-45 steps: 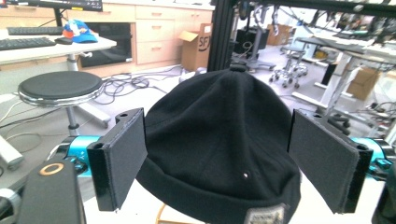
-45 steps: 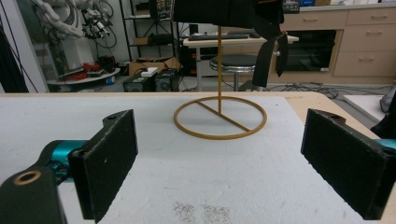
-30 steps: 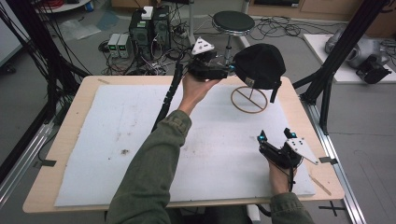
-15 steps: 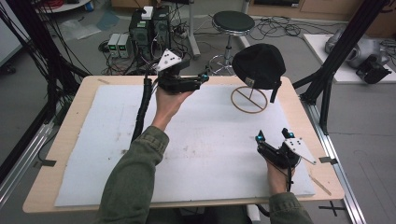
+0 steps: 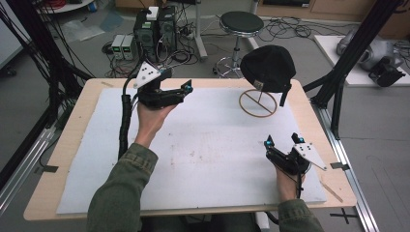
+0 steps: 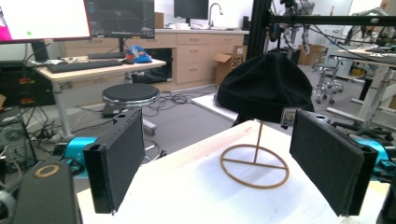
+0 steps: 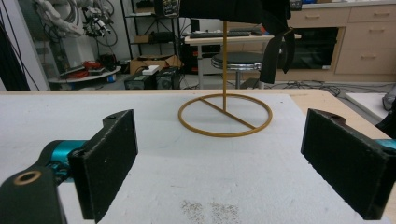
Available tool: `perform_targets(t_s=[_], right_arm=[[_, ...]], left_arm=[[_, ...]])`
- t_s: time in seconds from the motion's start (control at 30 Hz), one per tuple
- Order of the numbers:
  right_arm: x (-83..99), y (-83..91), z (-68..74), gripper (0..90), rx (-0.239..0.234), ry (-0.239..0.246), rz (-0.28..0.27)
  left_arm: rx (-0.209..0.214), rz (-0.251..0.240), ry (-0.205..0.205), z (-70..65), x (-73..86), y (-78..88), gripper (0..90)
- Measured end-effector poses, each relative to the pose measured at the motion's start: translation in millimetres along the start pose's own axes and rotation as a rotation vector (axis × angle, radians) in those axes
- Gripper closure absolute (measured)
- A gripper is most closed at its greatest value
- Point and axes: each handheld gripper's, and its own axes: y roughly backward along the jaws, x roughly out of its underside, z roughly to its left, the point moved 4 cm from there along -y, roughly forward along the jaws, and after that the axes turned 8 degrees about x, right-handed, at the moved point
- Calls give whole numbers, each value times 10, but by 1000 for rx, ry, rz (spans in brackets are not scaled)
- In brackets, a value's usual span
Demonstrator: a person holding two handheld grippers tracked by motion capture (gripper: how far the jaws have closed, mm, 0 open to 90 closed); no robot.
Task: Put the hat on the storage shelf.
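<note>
A black beanie hat (image 5: pixel 268 67) sits on a thin brass-coloured stand with a ring base (image 5: pixel 257 103) at the far right of the table. My left gripper (image 5: pixel 186 91) is held above the far left part of the mat and points right, toward the hat, with a wide gap between them. In the left gripper view its jaws (image 6: pixel 229 172) stand open and empty, with the hat (image 6: pixel 266 88) and ring base (image 6: pixel 254 165) ahead. My right gripper (image 5: pixel 281 141) rests near the front right, open and empty. It faces the ring base (image 7: pixel 225 115) under the hat (image 7: pixel 224 10).
A white mat (image 5: pixel 203 183) covers most of the wooden table (image 5: pixel 72 145). Dark specks (image 5: pixel 193 154) mark its middle. Black frame posts (image 5: pixel 338 82) rise beside the right edge. A stool (image 5: pixel 241 21) and computer boxes (image 5: pixel 154 26) stand on the floor beyond the table.
My left gripper has drawn back leftward from beside the hat to the far left part of the table. The right gripper has stayed where it was.
</note>
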Motion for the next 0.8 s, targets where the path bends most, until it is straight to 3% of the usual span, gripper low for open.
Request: perform_targets(t_s=[0.57,0.8], right_arm=[[20,2,-7,101,1,-22,13],[26,0,-6,101,4,-23,18]], left_arm=[[-96,-13,10,195,163,548,180],[-164,-31,15,255,272,805,179]])
